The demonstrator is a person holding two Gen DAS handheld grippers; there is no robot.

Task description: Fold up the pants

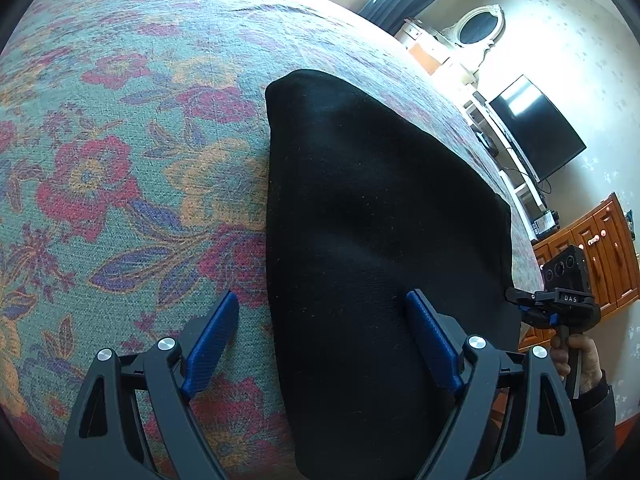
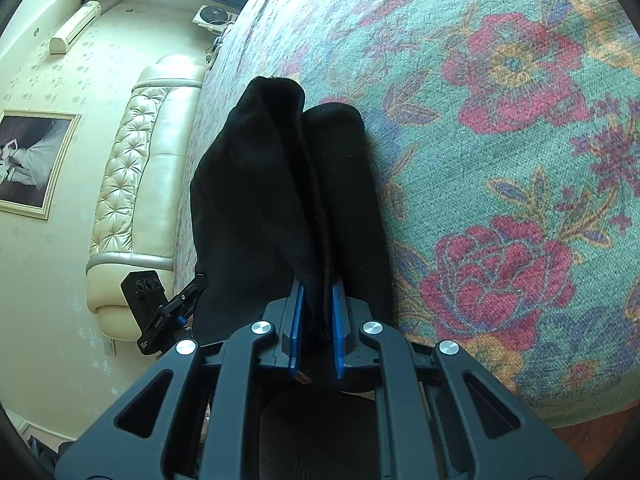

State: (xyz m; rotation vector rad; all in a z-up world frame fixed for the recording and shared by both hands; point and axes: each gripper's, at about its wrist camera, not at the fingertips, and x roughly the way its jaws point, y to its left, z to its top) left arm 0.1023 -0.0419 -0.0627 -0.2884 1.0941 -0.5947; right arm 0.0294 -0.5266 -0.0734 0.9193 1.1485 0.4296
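Note:
The black pants (image 1: 372,216) lie folded into a long strip on the floral bedspread (image 1: 120,140). My left gripper (image 1: 322,300) is open just above their near left edge, one blue finger over the bedspread, the other over the cloth, holding nothing. In the right wrist view my right gripper (image 2: 318,300) is shut on a lifted fold of the pants (image 2: 280,184), which rises between its blue pads. The right gripper also shows in the left wrist view (image 1: 560,300), at the pants' right end by the bed's edge.
The floral bedspread (image 2: 500,140) stretches wide beside the pants. A cream tufted headboard (image 2: 136,184) and a framed picture (image 2: 32,160) are off the bed's side. A television (image 1: 536,128) and wooden cabinets (image 1: 592,256) stand by the wall.

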